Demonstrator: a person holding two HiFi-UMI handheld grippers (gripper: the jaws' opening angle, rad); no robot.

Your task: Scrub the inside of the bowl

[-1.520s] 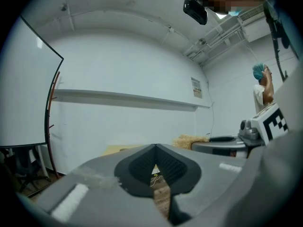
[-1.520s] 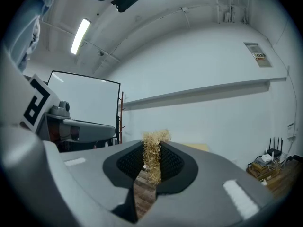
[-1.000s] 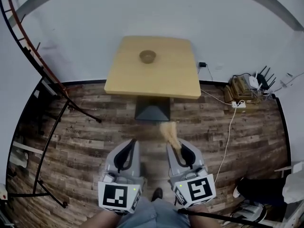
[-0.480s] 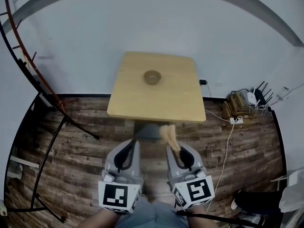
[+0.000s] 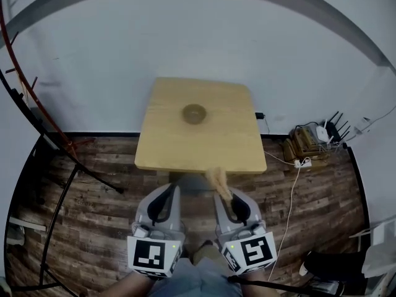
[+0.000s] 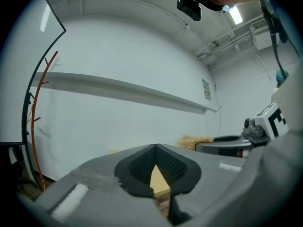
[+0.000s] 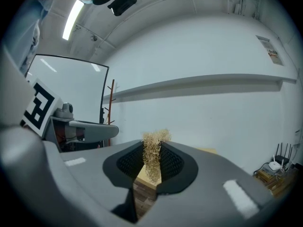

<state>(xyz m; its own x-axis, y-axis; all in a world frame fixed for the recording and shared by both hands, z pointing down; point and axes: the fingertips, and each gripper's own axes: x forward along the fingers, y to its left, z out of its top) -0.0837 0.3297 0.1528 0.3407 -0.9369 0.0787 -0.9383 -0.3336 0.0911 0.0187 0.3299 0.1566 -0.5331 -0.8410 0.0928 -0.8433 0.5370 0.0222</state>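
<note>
One soft, springy scrubber (image 7: 152, 162) sits clenched in the right gripper's (image 7: 152, 148) fingers, the left gripper's (image 6: 155, 148) fingers closed empty, free to steady the probably light, slidable bowl (image 5: 193, 113) by its rim.

My scrubber (image 7: 152, 157) is a rough, straw-like tangle of fibres between ribbed matt black pads (image 7: 129, 163). The far table (image 5: 185, 147) is smooth pale wood; the floor (image 5: 99, 221), dark grainy planks.

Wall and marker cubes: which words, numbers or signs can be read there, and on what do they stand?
No text here can be read.
Wall notice: print too small to read.
Marker cubes: black square patterns only, no letters or numbers.
</note>
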